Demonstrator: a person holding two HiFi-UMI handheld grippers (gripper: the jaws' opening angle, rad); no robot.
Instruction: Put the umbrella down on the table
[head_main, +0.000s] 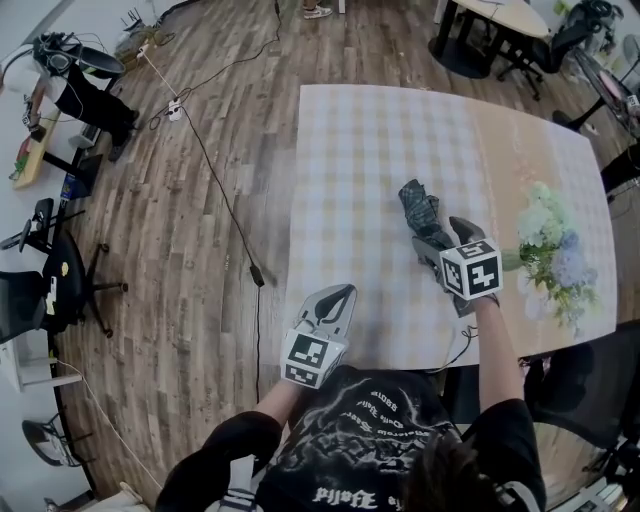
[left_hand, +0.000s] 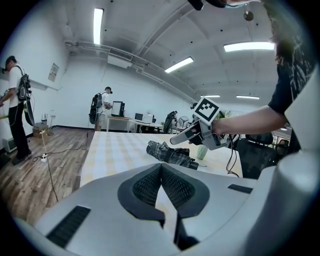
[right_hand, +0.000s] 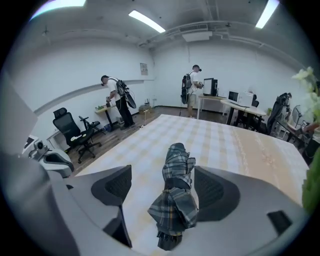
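The folded plaid umbrella lies on the checked table, right of the middle. In the left gripper view the umbrella rests flat on the cloth, with my right gripper just above its near end. My right gripper is open. In the right gripper view the umbrella shows between the wide jaws of that gripper, and neither pad touches it. My left gripper hovers at the table's near edge, shut with nothing in it; its tips meet.
A bunch of pale flowers stands at the table's right edge, close to my right hand. A small green cup sits behind the umbrella. Office chairs, cables and several people are around the wooden floor.
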